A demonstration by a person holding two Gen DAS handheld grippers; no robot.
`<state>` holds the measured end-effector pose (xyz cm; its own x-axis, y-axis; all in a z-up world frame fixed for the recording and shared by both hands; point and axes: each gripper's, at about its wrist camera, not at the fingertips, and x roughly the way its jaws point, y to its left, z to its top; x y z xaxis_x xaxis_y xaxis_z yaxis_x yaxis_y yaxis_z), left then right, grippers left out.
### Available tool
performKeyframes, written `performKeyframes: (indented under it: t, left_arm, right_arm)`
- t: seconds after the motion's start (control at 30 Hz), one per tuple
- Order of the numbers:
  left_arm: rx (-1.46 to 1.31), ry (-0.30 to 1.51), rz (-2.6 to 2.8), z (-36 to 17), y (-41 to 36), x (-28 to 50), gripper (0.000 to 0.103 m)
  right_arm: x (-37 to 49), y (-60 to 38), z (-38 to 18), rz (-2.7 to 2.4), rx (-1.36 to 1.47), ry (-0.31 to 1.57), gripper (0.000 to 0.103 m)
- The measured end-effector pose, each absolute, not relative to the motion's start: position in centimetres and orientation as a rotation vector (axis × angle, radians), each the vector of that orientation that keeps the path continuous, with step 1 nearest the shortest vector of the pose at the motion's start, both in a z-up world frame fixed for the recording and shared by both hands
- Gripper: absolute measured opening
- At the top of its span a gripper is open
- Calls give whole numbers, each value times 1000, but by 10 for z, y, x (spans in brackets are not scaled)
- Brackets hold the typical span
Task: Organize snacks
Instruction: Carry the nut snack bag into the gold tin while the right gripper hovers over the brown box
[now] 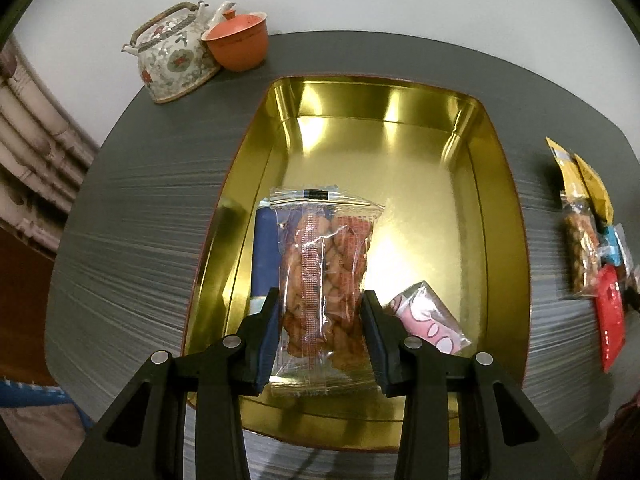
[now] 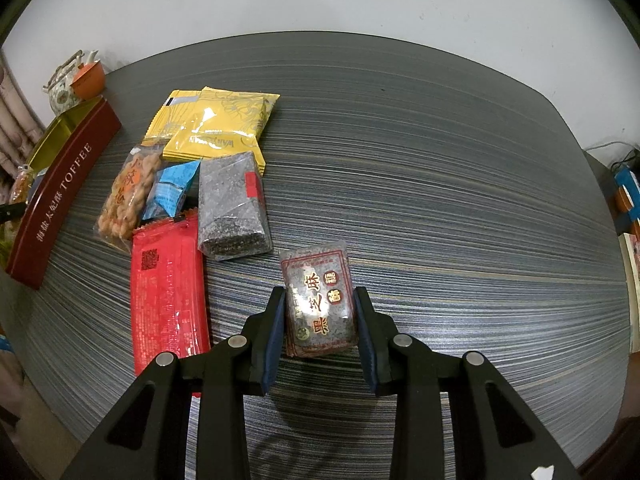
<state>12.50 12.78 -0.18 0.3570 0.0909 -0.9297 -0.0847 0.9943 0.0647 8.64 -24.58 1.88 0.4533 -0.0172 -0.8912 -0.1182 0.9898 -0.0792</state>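
The grey striped worktop carries everything. On it stands an open tin with a gold inside and a dark red outer wall that reads TOFFEE in the right wrist view. At the far left corner of the worktop sit a flowered teapot and an orange lidded cup, touching each other.

Inside the tin a blue packet lies along the left wall and a small pink wrapped sweet lies near the front right corner. The left tongs are clamped on a clear bag of twisted fried dough, one finger against each side, the bag held over the tin and partly covering the blue packet.

To the right of the tin a heap of snacks lies on the worktop: two yellow packets overlapping at the back, a long red packet at the front, a clear block of black sesame beside it, a bag of fried dough twists, and a small blue packet between them.

The right tongs are clamped on a dark sesame candy pack with gold characters, just right of the heap; whether it rests on the worktop or is lifted cannot be told.
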Motion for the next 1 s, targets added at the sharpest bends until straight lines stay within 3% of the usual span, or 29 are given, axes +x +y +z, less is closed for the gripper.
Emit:
performKeyframes:
  t: [0.43,0.63,1.0]
  left_arm:
    - [14,1218,107,-6,127,124,42]
    - [20,1196,104,1,126,122,52]
    - [20,1162,87,17,125,112,54]
  right_arm:
    - [86,-246,18,62,-139,1098,30]
    - [87,-246,18,63,-139,1099,30]
    - [86,-245,18,62,-140,1097,30]
